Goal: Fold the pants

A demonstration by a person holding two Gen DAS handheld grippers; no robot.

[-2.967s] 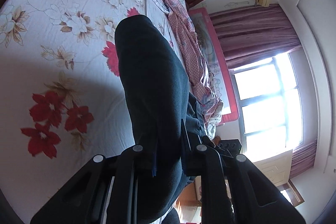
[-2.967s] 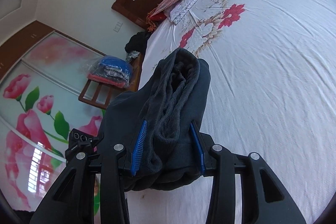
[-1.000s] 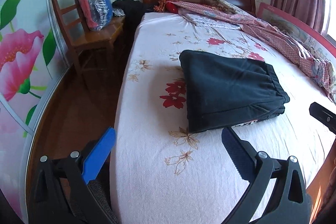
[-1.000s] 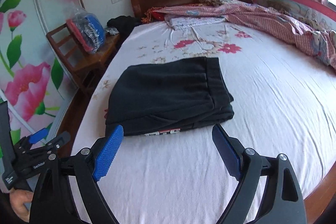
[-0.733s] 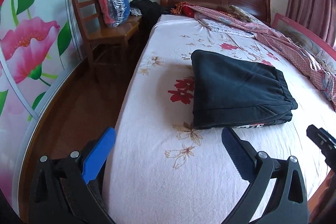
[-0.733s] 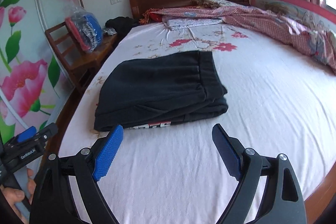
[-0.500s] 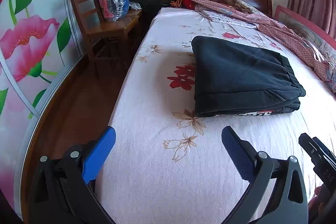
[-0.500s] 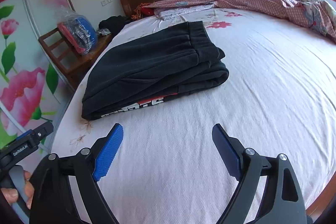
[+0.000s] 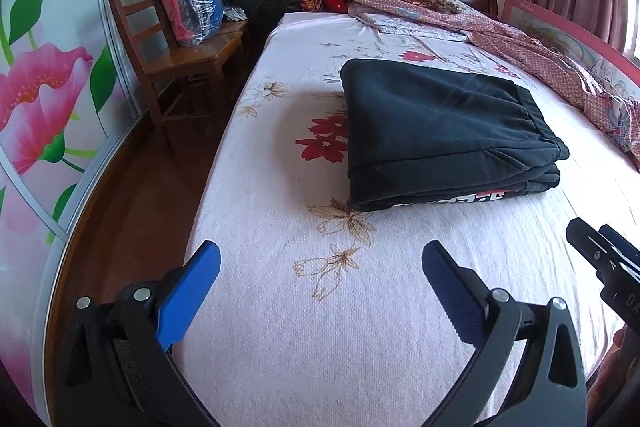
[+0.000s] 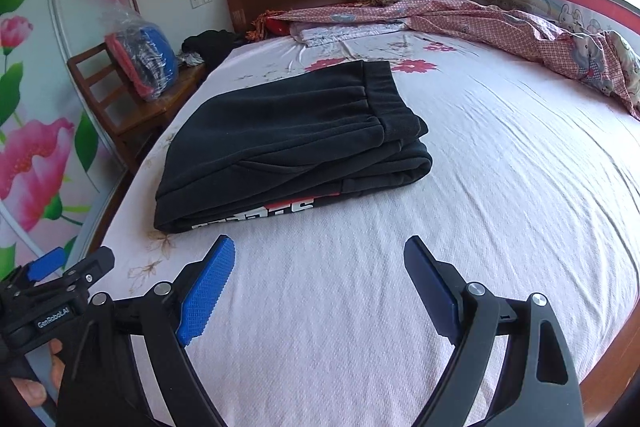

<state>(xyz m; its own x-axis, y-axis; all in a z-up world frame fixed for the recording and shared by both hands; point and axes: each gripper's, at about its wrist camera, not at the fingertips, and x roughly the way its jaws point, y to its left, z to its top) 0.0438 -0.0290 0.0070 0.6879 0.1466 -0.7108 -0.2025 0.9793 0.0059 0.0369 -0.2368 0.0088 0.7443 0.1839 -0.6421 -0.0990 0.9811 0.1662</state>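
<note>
Your black pants [image 10: 288,135] lie folded on the floral bed [image 10: 500,187]; red-and-white lettering along their near edge is unreadable; your left claw [image 9: 320,279] — marked "GenRobot.AI" — and right claw [image 10: 318,267] hover wide open, empty.

**Readable lettering**

"GenRobot.AI" printed in white on the black body of the left gripper [image 10: 120,269], seen at the lower left of the right wrist view. White and red block lettering along the folded edge of the pants [image 10: 288,139], too squashed to read. "DA" partly visible on the right gripper [image 9: 608,259].
</note>
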